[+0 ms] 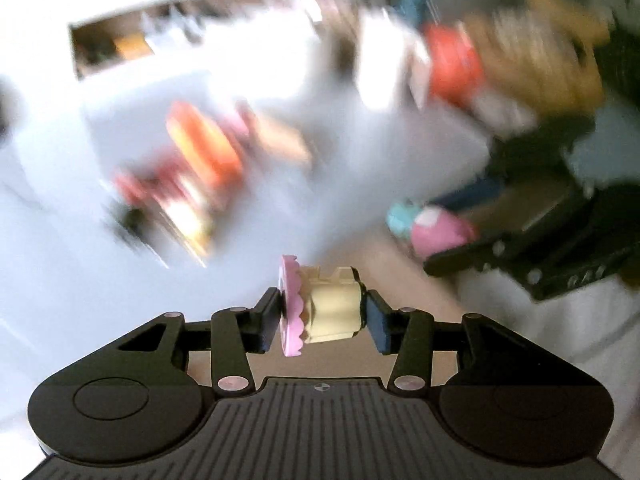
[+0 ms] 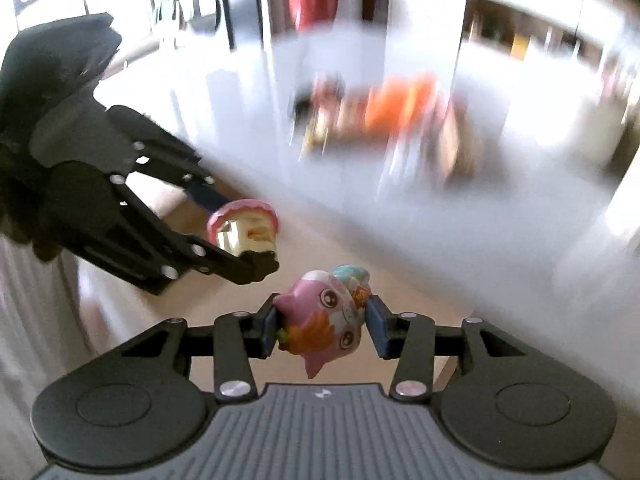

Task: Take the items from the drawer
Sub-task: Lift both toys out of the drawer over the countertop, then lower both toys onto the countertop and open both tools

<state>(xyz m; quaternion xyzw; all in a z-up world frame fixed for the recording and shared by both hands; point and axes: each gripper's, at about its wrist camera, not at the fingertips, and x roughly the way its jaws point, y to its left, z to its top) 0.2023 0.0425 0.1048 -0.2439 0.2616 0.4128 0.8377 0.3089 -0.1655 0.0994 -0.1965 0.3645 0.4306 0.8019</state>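
Two grippers, each clamped on a small toy. The left gripper (image 1: 323, 312) pinches a cream toy with a pink scalloped top (image 1: 320, 306) between its pads, the toy lying sideways with the pink disc against the left pad. In the right wrist view that same gripper enters from 9 o'clock, with the toy at its tip. The right gripper (image 2: 323, 322) pinches a pink cat-faced figure (image 2: 324, 316); the figure is tilted, with an orange patch on one side and a teal piece at its 1 o'clock. In the left wrist view the right gripper shows at 3 o'clock with the figure at its tip. Both toys are held in the air above a beige surface (image 2: 360, 248). At 12 o'clock a white surface (image 1: 60, 240) carries a heap of orange and red items (image 2: 384, 116), too blurred to name. I cannot make out the drawer in either view.
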